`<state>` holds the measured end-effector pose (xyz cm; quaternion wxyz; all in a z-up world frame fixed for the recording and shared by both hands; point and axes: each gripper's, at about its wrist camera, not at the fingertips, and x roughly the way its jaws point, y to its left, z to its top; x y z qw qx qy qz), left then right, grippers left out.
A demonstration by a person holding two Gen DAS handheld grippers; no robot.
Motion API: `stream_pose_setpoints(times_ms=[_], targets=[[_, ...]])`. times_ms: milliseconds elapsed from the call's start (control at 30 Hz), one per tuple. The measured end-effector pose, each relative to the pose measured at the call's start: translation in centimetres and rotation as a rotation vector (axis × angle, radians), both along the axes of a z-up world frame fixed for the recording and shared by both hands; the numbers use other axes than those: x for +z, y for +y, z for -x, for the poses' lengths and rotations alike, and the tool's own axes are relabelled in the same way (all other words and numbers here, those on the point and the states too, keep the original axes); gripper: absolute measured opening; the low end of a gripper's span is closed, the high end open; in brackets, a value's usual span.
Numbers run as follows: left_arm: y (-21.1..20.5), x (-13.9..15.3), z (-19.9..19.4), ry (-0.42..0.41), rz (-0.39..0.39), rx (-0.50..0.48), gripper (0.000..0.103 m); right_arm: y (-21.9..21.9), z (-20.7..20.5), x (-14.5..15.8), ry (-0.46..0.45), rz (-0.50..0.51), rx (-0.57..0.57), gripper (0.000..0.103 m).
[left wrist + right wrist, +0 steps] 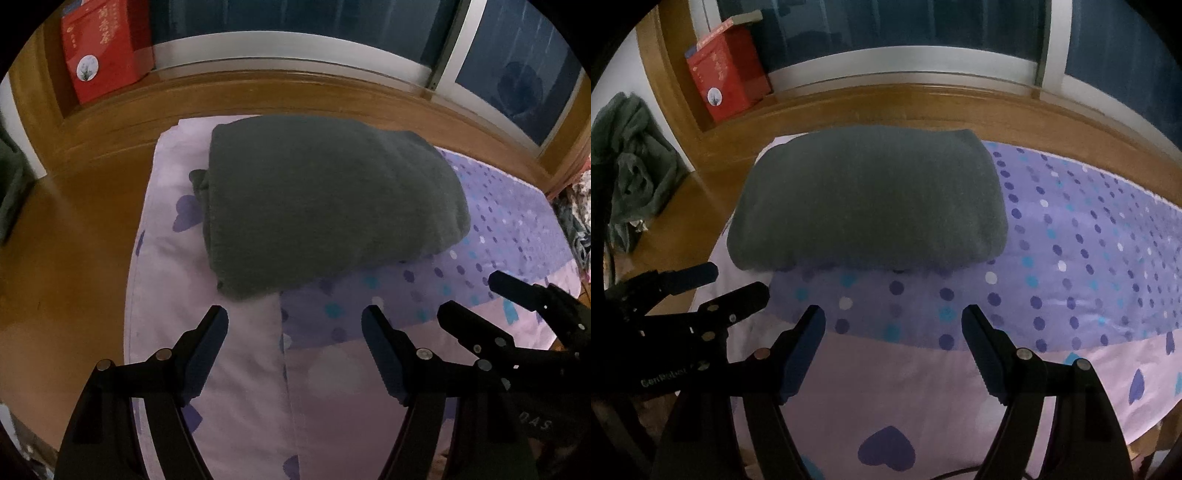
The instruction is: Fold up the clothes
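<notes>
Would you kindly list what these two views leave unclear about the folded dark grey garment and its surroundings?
- Folded dark grey garment: its type and inner layers, hidden by its own top layer, both views.
- Red box: top cut off by the left wrist view's edge.
- Crumpled green cloth: partly cut off at the right wrist view's rim.

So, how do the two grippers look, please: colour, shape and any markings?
Both are black. The left gripper and the right gripper each have two angular fingers with dark blue ridged pads and round silver pins at the joints. Pale lettering marks the bodies: "GenRobot" can be read on the left one. No cables or sleeves show.
</notes>
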<state>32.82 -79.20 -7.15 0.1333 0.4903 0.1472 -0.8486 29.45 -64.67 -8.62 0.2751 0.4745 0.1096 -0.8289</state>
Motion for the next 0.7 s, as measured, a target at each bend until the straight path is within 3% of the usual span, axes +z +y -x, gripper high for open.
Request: stream_pose_setpoints(times_ms=[433,700], targets=[[-0.03,-0.61,-0.14,-0.019,-0.041,0.048,0.076,-0.26,0.52,-0.44,-0.017,0.003,0.009,0.077],[0.36,-0.76,0.03,-0.042,-0.018,0.046,0.076,-0.21,0.94,-0.59,-0.027,0.006,0.011,0.077]])
